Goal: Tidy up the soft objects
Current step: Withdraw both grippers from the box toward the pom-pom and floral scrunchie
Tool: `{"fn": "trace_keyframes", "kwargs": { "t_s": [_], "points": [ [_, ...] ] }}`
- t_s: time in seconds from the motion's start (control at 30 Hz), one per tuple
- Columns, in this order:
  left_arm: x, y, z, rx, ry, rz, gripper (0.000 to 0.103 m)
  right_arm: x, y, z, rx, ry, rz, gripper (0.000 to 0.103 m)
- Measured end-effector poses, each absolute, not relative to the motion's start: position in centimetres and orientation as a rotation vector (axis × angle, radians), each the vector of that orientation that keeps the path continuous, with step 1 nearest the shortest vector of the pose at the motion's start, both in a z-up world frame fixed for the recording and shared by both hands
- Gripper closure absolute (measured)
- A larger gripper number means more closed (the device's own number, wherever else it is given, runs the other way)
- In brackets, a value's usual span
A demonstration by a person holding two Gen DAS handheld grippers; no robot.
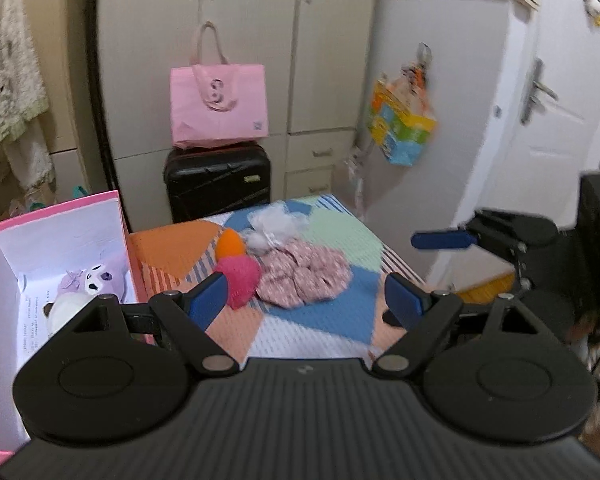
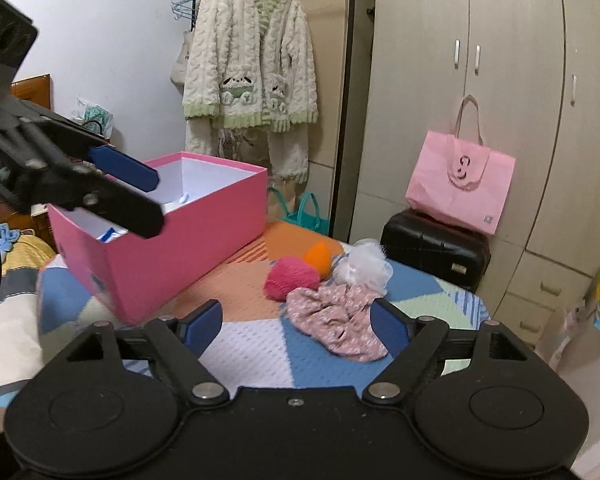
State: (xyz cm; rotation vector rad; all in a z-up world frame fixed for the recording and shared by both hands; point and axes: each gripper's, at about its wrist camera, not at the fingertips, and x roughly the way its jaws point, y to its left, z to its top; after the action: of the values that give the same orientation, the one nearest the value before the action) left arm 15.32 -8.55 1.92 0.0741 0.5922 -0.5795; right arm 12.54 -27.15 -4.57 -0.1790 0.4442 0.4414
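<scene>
1. Bed cover [image 2: 252,344], patchwork: carries everything; its far corner points toward the wardrobe.
2. Pink box [image 2: 188,240]: open, at the left edge; a plush toy [image 1: 94,280] already lies inside.
3. Floral fabric piece [image 2: 336,320]: mid-surface, touching the white fluffy item [image 2: 362,266] behind it.
4. Pink soft piece [image 2: 290,278] and orange one [image 2: 318,256]: touching, just left of the fabric.
5. Right gripper [image 2: 298,328]: jaws wide, empty, fabric just ahead.
6. Left gripper [image 1: 306,300]: wide, empty.
7. Risk: the pile is clustered, so a grab may drag neighbours along; both grippers converging could collide.
</scene>
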Motion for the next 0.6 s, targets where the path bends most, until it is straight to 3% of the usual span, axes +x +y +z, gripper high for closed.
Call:
{"fn": "trace_keyframes", "kwargs": {
  "t_s": [0.33,0.6],
  "points": [
    [18.8,-12.8,-1.4,0.107,0.509,-0.442,0.018,17.9,-28.1,-8.2,-0.254,0.391,0.486,0.018],
    [24.2,-13.9,-6.2,-0.016,0.625,-0.345,0.021,21.8,-26.5,-11.3,-0.423,0.432,0.523,0.016]
  ]
}}
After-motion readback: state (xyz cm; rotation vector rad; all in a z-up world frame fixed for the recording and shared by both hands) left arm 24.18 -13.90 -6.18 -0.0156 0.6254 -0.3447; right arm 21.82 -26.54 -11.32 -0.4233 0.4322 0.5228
